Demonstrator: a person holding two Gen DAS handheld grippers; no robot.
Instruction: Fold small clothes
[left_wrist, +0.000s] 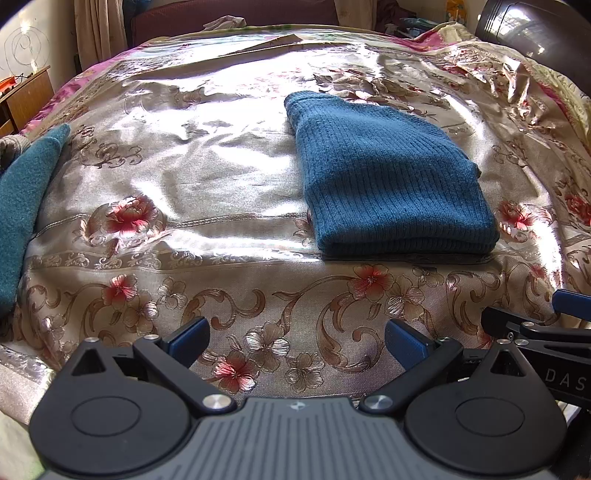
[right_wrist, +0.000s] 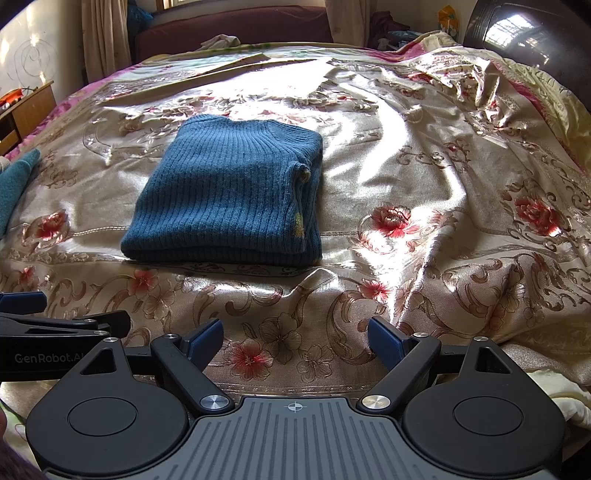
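Now I see the sweater (left_wrist: 391, 184) folded flat on the bed (left_wrist: 207, 177), well ahead of both grippers; left gripper (left_wrist: 297, 341) and right gripper (right_wrist: 295, 338) hover with jaws spread wide, holding nothing.

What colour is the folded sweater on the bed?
Dark teal-blue ribbed knit; the folded sweater shows best in the right wrist view.

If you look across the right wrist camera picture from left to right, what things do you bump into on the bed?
Teal cloth at the left edge → folded blue sweater → bare flowered bedspread on the right.
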